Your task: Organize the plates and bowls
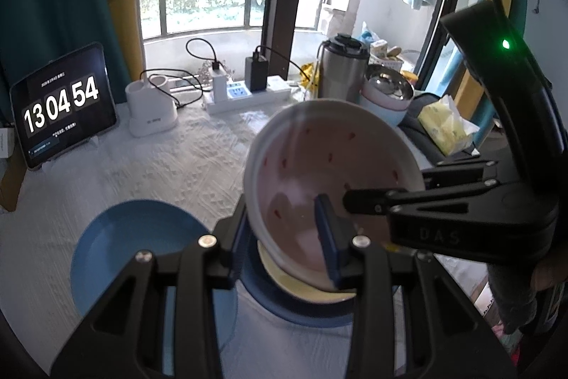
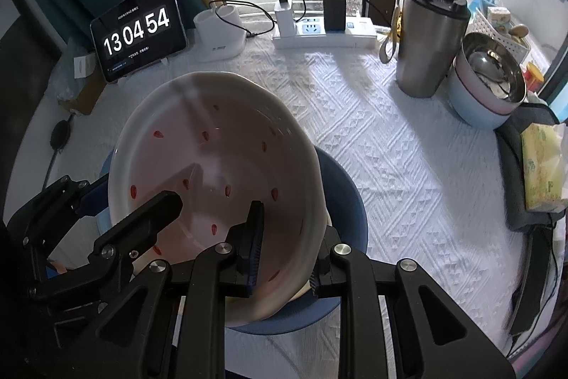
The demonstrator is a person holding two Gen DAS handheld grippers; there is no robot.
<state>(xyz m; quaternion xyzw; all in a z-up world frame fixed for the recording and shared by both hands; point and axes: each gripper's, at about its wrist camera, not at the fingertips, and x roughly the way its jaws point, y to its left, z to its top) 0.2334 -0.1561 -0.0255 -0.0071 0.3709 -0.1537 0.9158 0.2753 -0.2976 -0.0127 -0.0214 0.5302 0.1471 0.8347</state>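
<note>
Grippers, two, both clamped one pink bowl (image 2: 213,166): left gripper (image 1: 284,247) on its rim at 9 o'clock, right gripper (image 2: 284,244) at 4 o'clock. Bowl hung over a dark blue plate (image 2: 344,201); one light blue plate (image 1: 135,244) lay at 9 o'clock.

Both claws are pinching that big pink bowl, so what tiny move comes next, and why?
Probably lower it a little further. The pink bowl hangs tilted in the left claw and right claw, right above the yellow plate stacked on the dark blue plate, so it seems meant to land there.
</note>
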